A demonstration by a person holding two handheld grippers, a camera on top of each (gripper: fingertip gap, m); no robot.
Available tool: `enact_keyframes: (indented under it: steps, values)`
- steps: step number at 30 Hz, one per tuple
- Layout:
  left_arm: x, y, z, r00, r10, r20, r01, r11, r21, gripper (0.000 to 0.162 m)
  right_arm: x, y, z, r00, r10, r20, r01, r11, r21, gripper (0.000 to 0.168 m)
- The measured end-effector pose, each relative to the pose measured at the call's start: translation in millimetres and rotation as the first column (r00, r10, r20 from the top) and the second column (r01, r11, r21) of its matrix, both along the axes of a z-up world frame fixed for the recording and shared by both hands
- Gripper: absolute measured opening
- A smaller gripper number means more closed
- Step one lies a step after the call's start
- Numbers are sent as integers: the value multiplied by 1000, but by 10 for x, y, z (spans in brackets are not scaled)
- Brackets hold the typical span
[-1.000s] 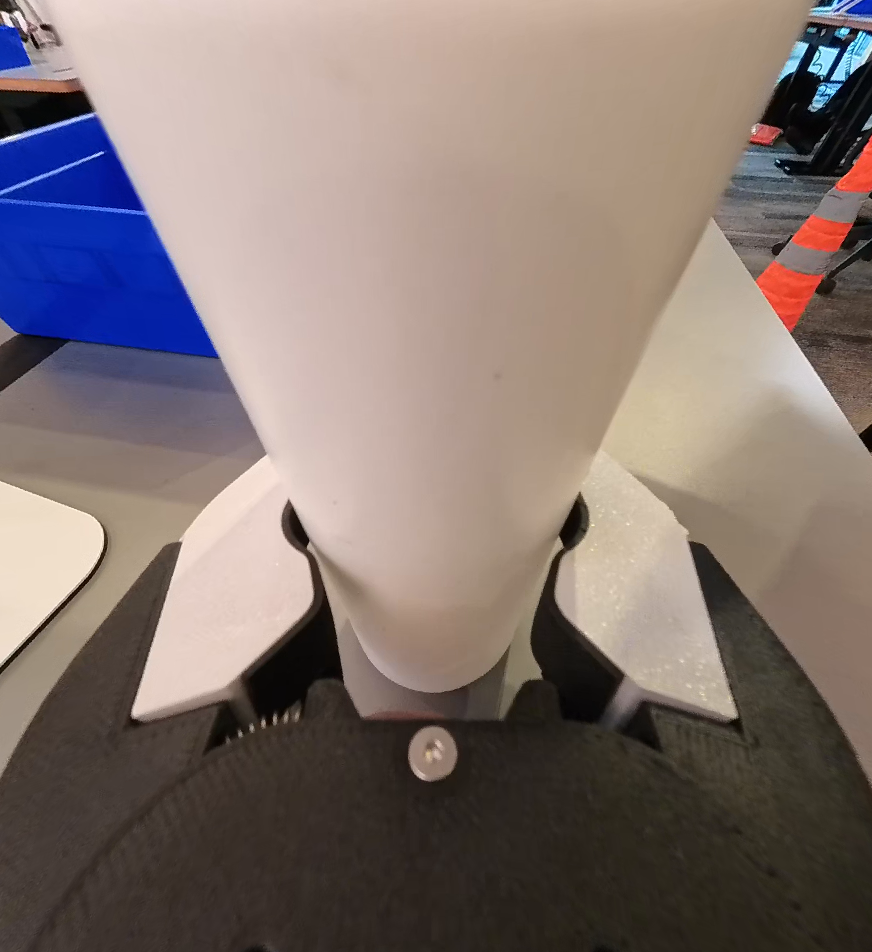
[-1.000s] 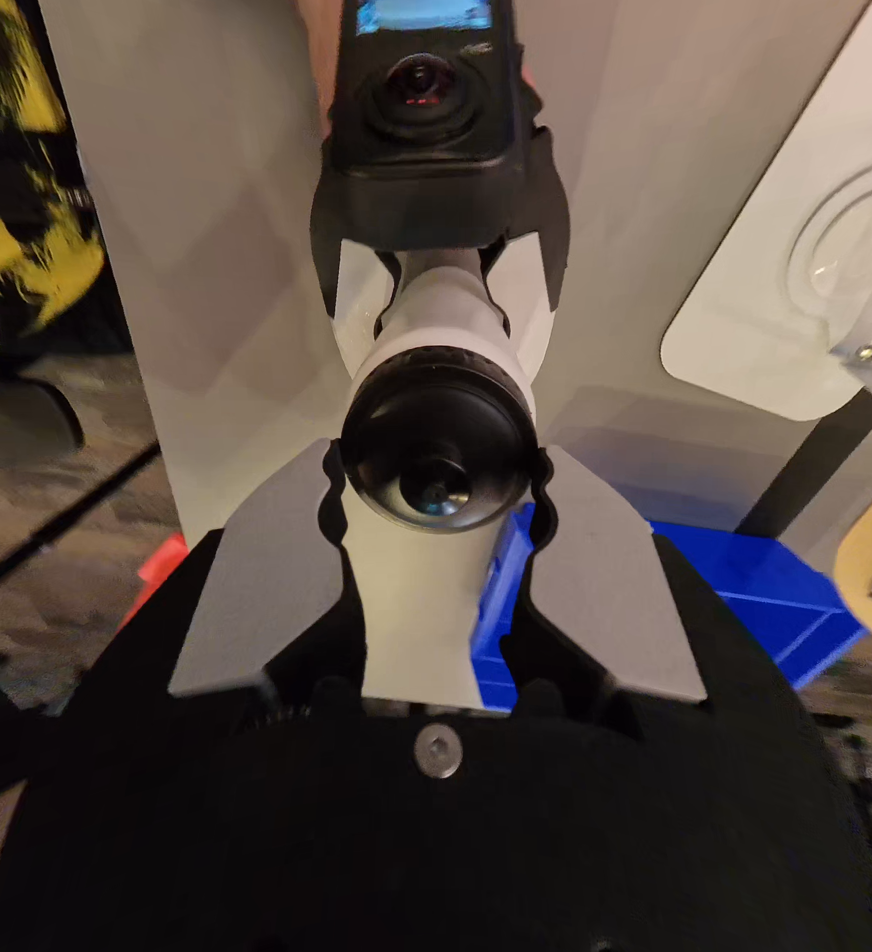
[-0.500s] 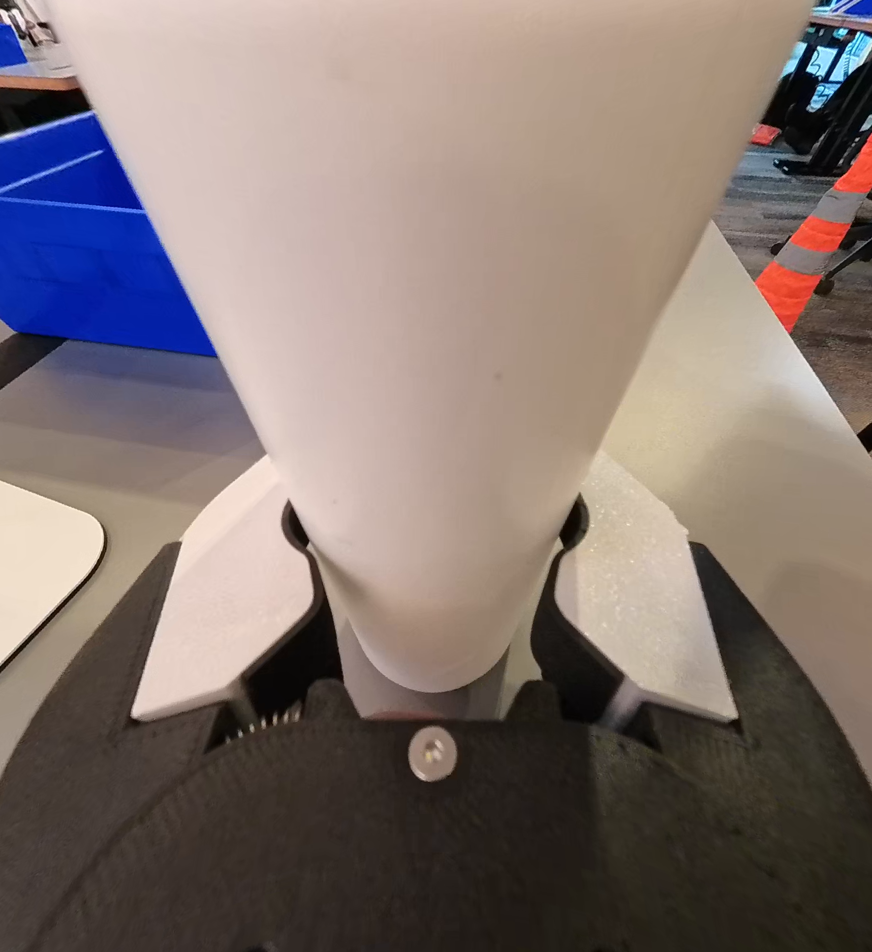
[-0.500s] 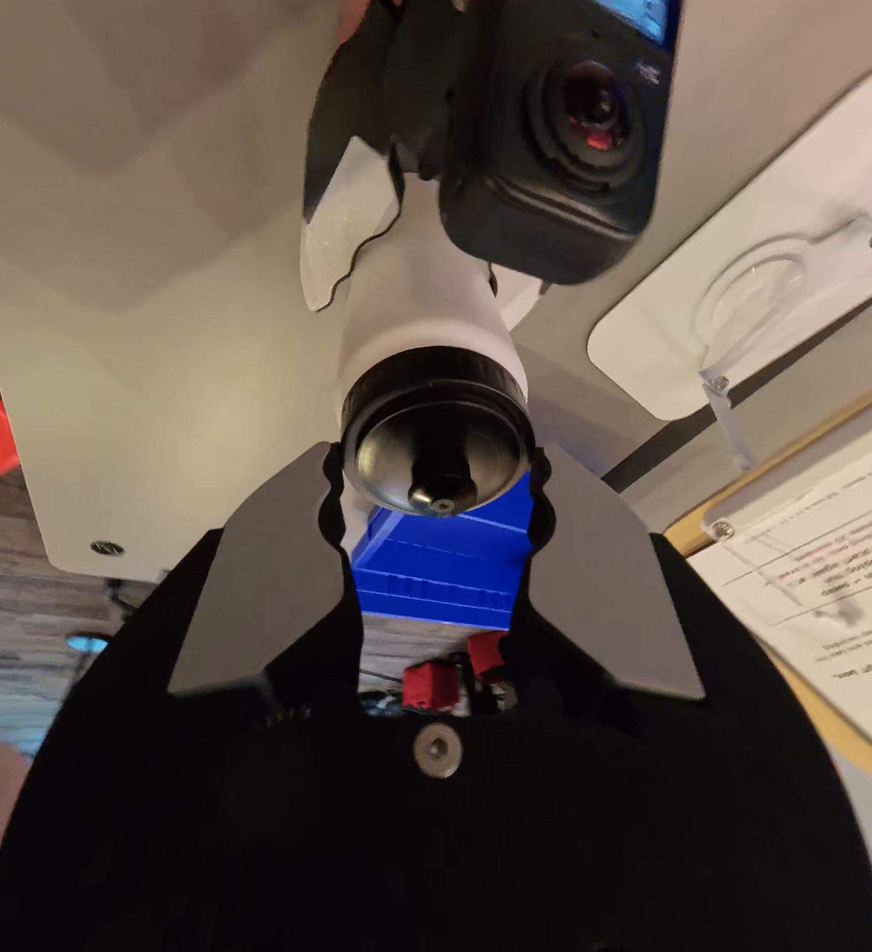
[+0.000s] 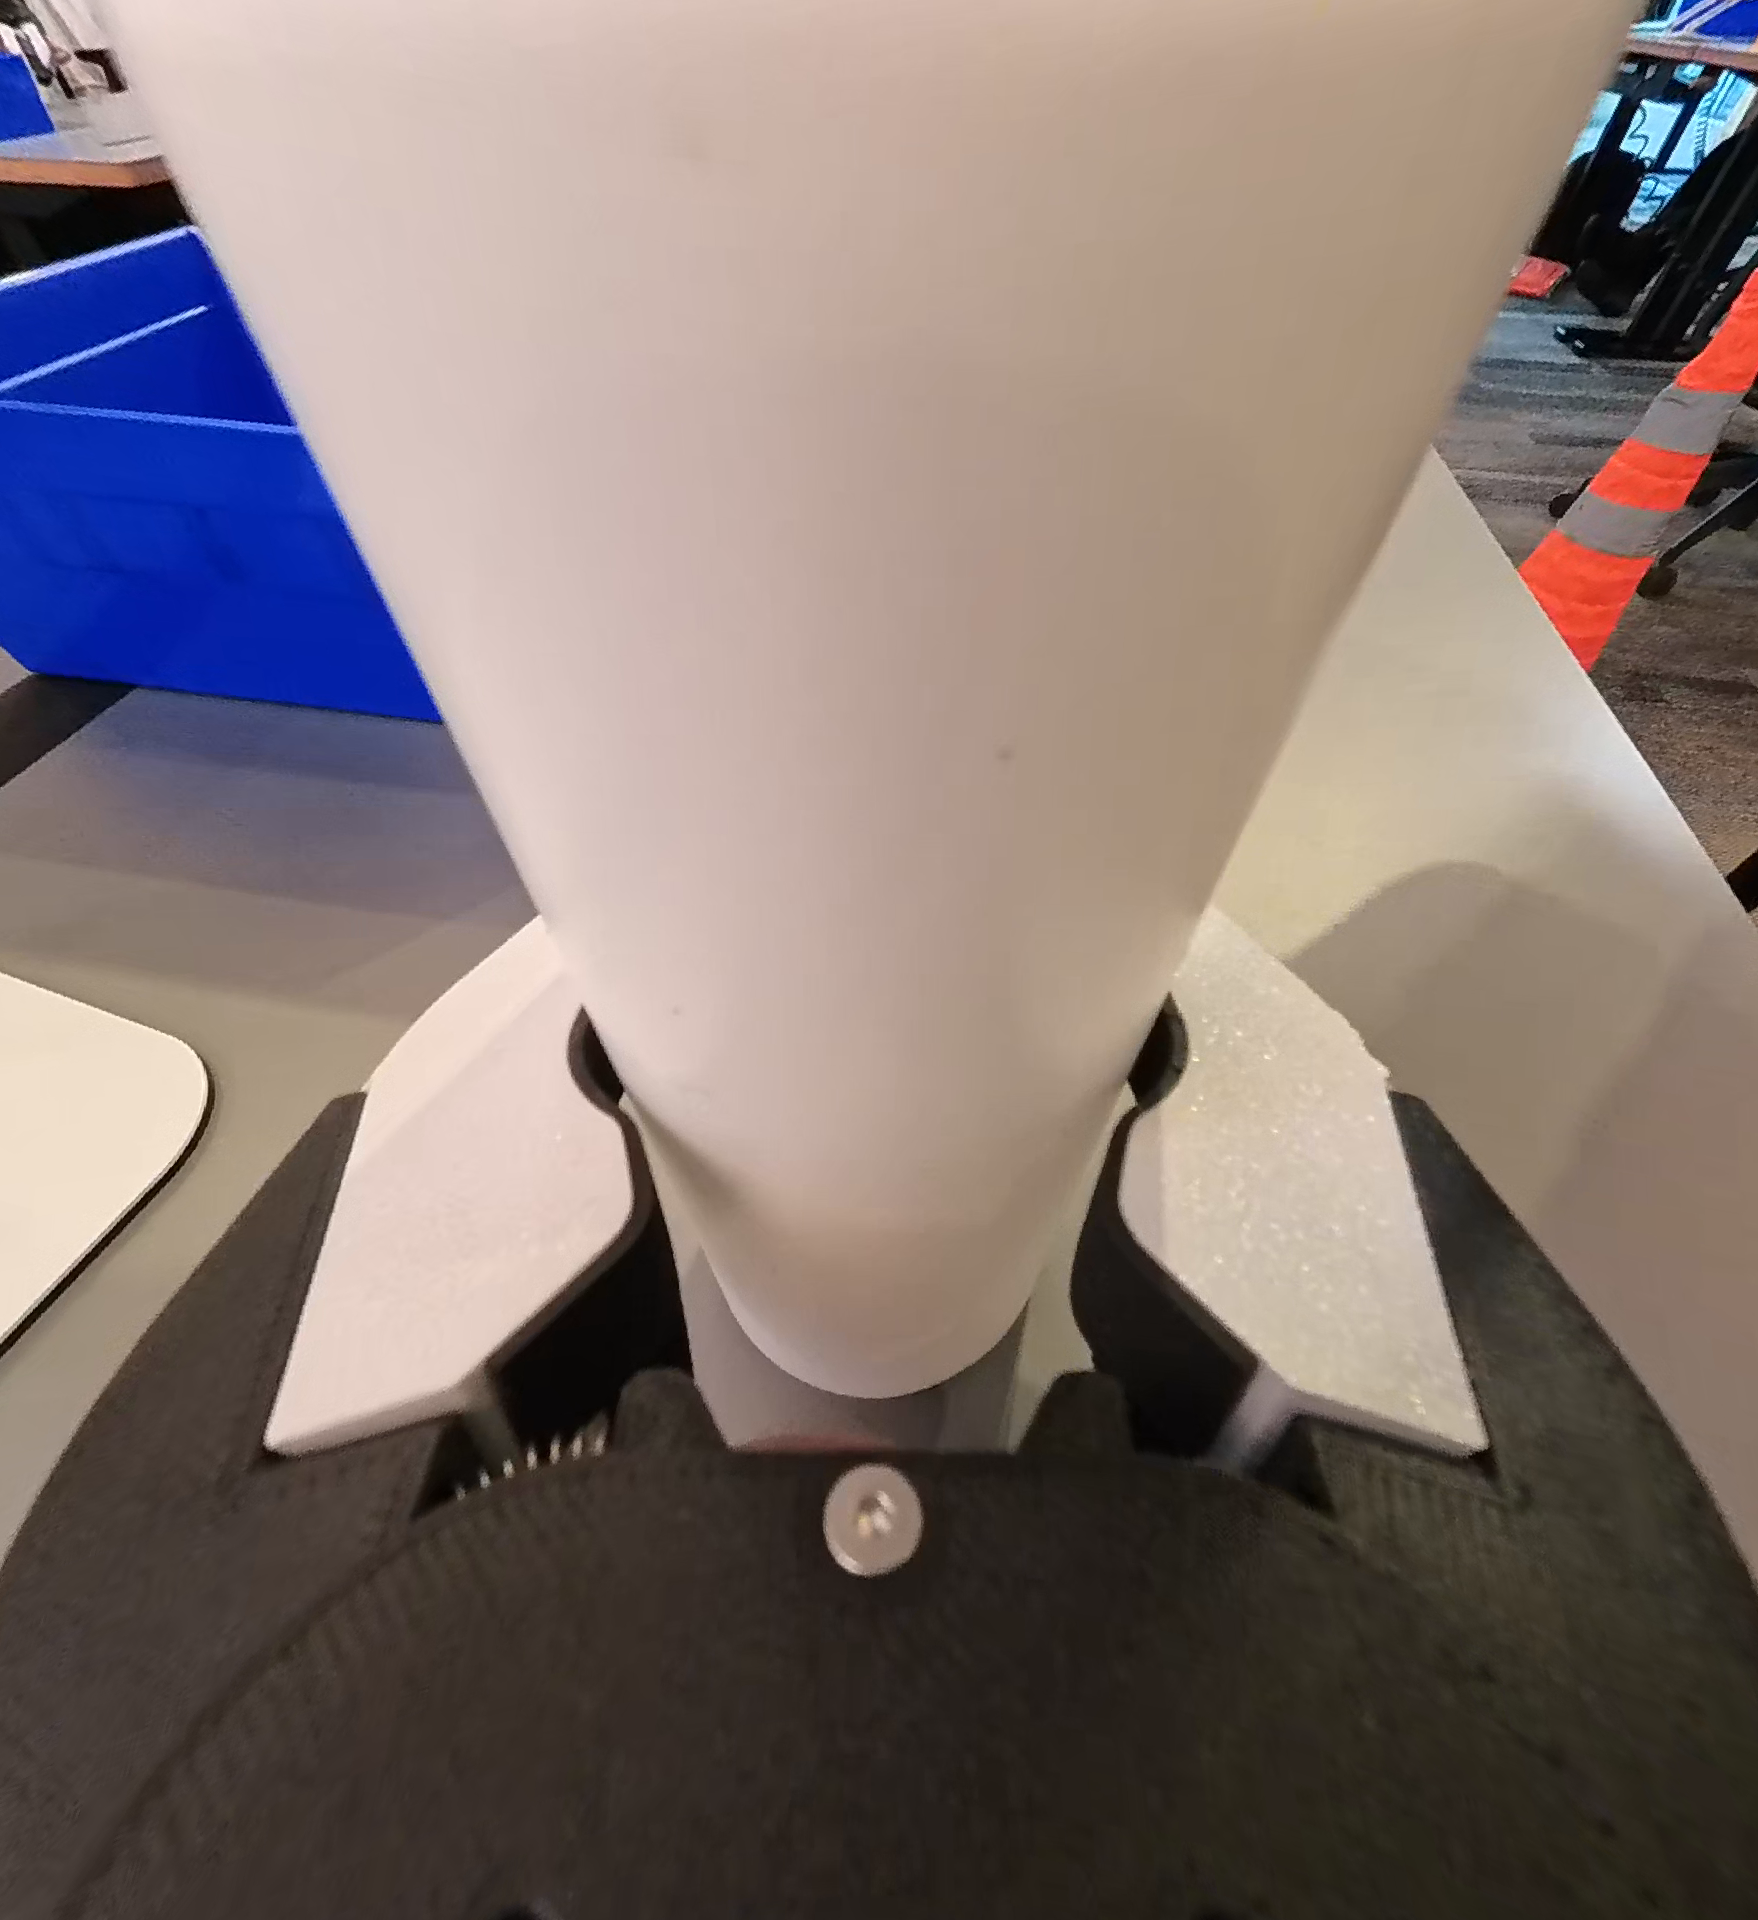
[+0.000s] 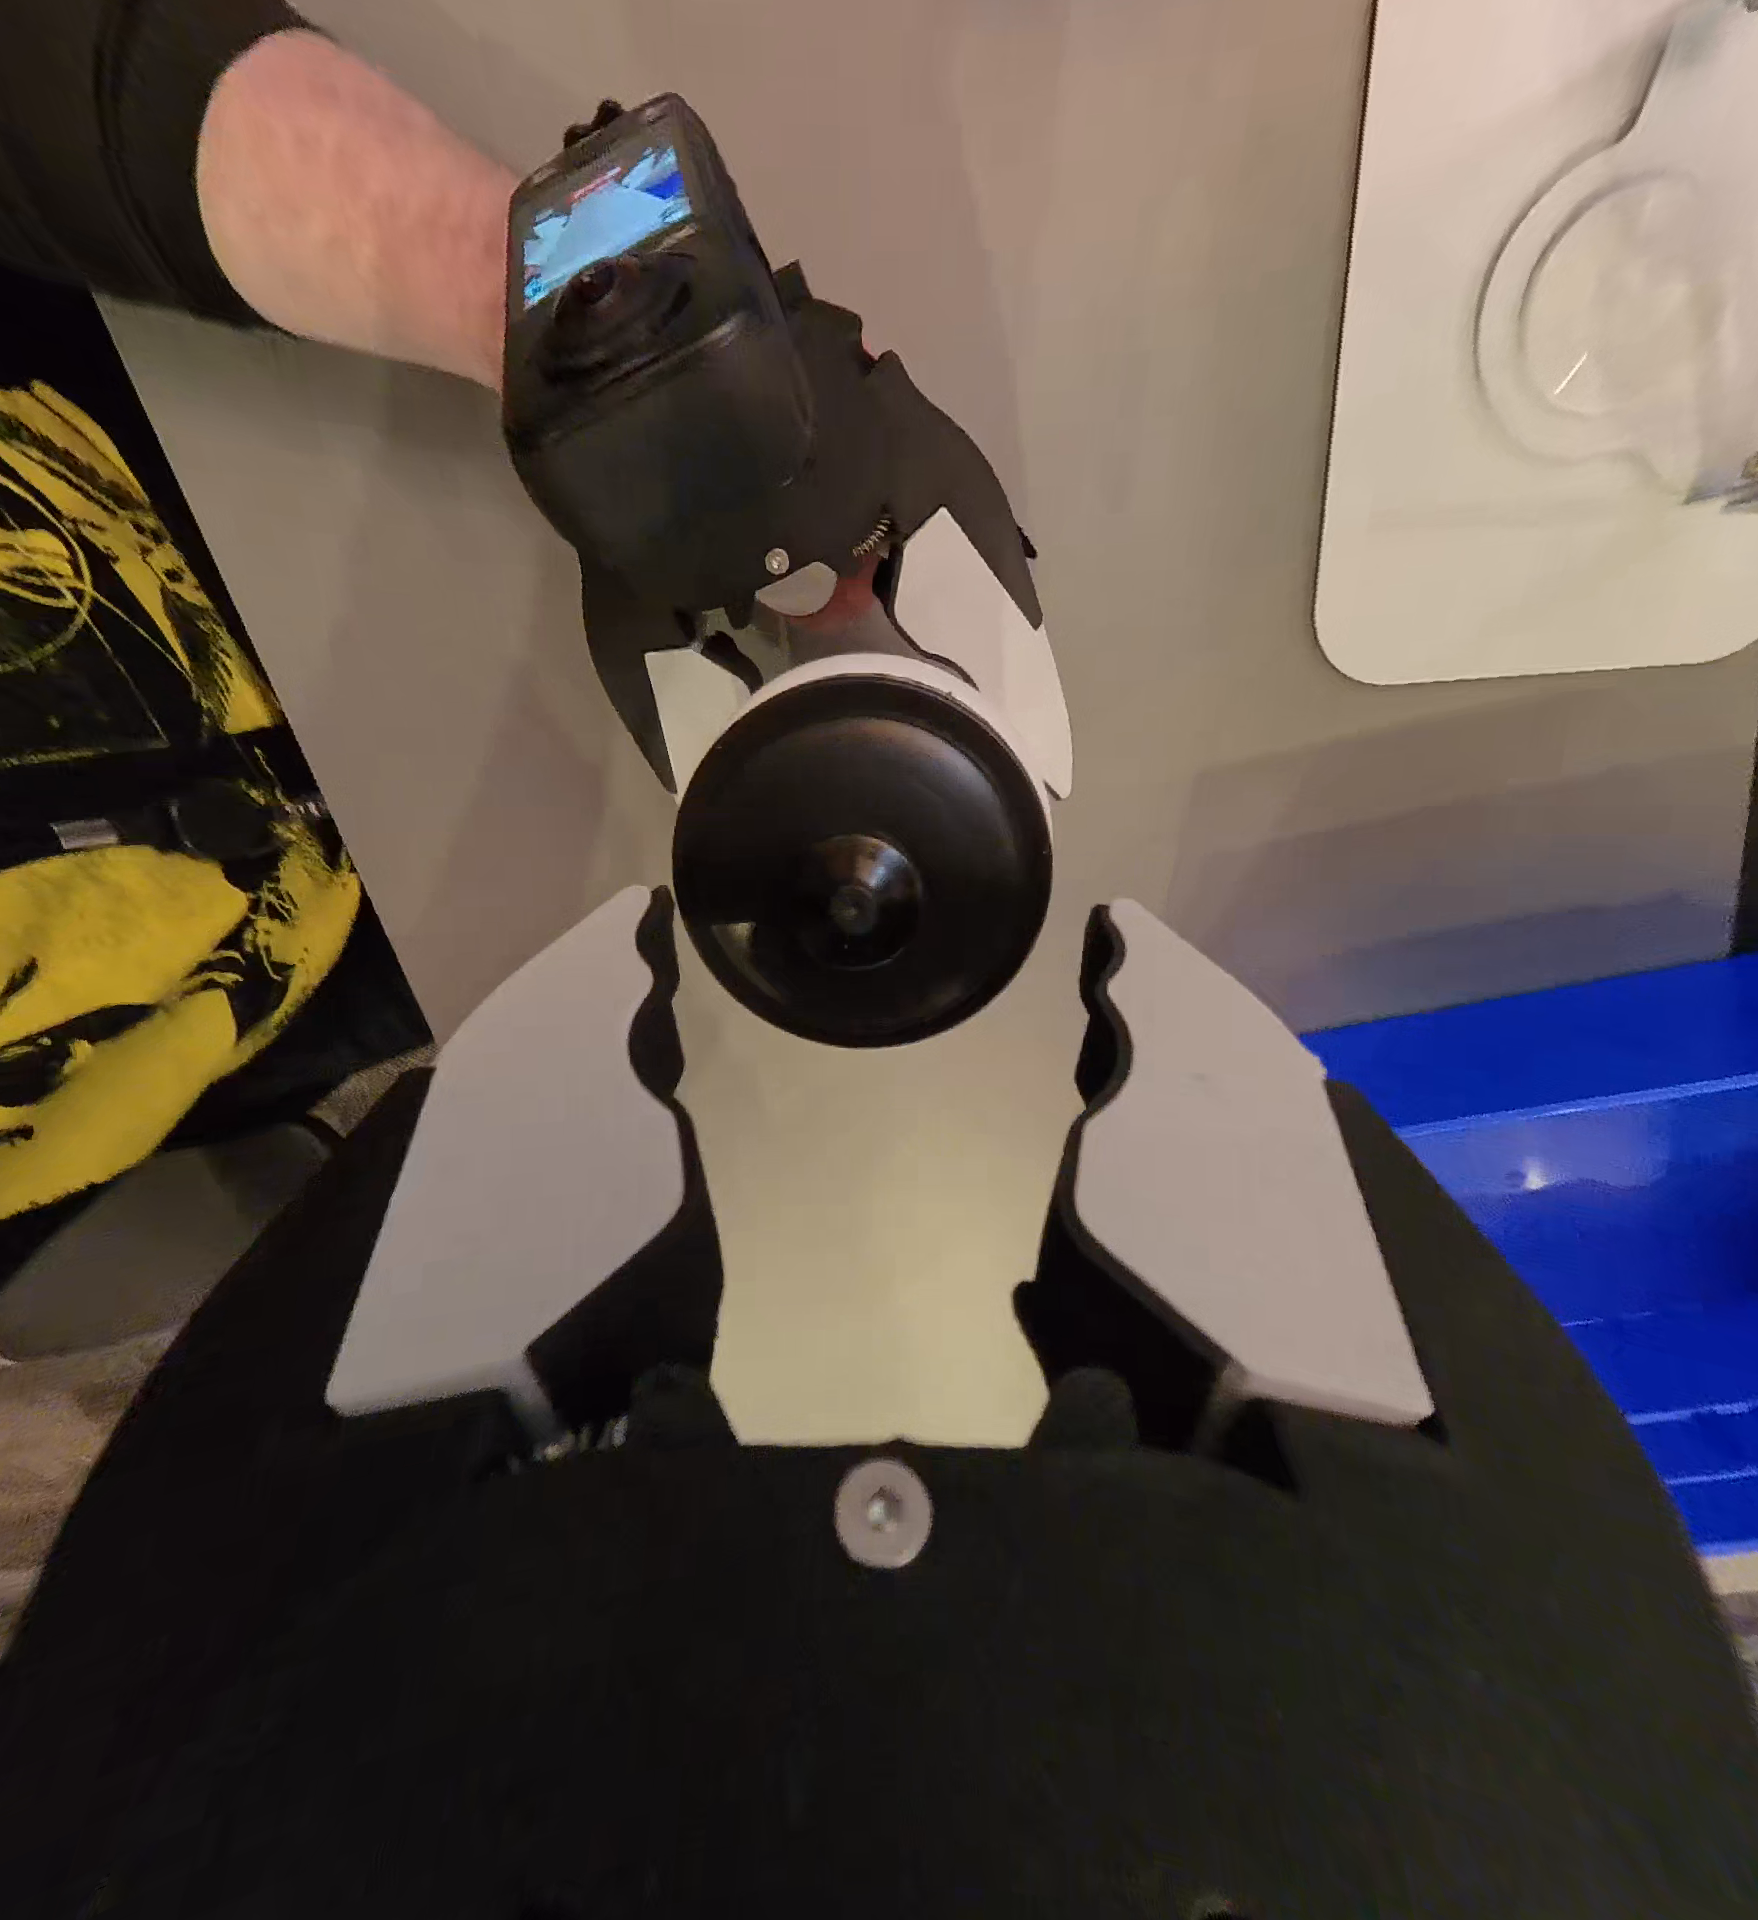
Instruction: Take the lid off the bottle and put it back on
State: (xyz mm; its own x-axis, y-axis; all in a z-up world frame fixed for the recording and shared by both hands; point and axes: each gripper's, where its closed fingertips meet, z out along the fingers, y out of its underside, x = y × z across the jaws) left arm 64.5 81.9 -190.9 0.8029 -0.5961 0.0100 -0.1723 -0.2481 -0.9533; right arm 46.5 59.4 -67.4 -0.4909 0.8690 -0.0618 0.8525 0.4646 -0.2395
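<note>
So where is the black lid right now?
In the right wrist view, the black lid sits on the white bottle, just ahead of the open right claw, with the left claw gripping the bottle behind it.

We're in an office-style lab space: a long grey table (image 5: 1477, 790) runs ahead, a blue plastic bin (image 5: 127, 520) sitting on it. Off the table's edge stands an orange traffic cone (image 5: 1664, 468) on patterned carpet (image 5: 1706, 727), with desks and dark office chairs (image 5: 1685, 187) behind. A white rounded board (image 6: 1540, 343) lies flat on the table.
</note>
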Motion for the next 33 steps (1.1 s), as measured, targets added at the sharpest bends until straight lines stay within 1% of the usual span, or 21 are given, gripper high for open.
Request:
enact_keyframes:
  steps: [5, 10, 12, 15, 17, 19, 21, 23, 25, 29, 30, 32, 33]
  values:
    - [1, 0, 0, 1000, 0, -1, 0, 1000, -1, 97, -40, -67, -20, 994, -107, 4, 107, 991, -77, 68]
    - [-3, 0, 0, 1000, -1, 5, 1, 1000, -2, 97, -56, -71, -28, 992, -126, 4, 126, 990, -65, 68]
    - [-2, 1, 0, 1000, -1, 4, 1, 1000, -2, 97, -49, -69, -31, 996, -90, 13, 90, 995, -47, 68]
    - [-2, 0, -2, 1000, -1, 2, 1, 1000, -2, 97, -37, -68, -32, 999, 16, 52, -16, 1000, -8, 68]
    - [2, -1, -2, 1000, -1, -4, 1, 1000, 1, 97, -18, -66, -34, 982, 161, 98, -165, 986, 32, 68]
    - [1, -1, -3, 1000, -2, -3, 2, 1000, -1, 97, -11, -57, -34, 948, 276, 161, -289, 955, 64, 68]
    - [2, -1, -2, 1000, -2, -4, 2, 1000, 0, 96, -3, -45, -32, 891, 390, 234, -422, 900, 107, 68]
    - [-3, 0, -2, 1000, -2, 2, 2, 1000, -2, 97, -10, -30, -28, 838, 445, 316, -507, 849, 147, 68]
    - [0, 0, -3, 1000, -2, -3, 2, 1000, 0, 96, -2, -19, -24, 755, 528, 389, -629, 752, 199, 68]
    - [9, -2, -3, 1000, -4, -11, 4, 1000, 4, 96, 16, -1, -11, 653, 562, 507, -745, 599, 295, 68]
    - [10, -3, -4, 1000, -4, -13, 4, 1000, 4, 96, 19, 1, -8, 650, 555, 519, -749, 582, 316, 68]
    - [5, -2, -4, 1000, -5, -8, 5, 1000, 0, 97, 1, 3, -15, 673, 544, 501, -734, 576, 360, 69]
    - [0, 0, -2, 1000, -5, 0, 5, 1000, -2, 97, -18, -1, -27, 701, 536, 470, -708, 597, 376, 70]
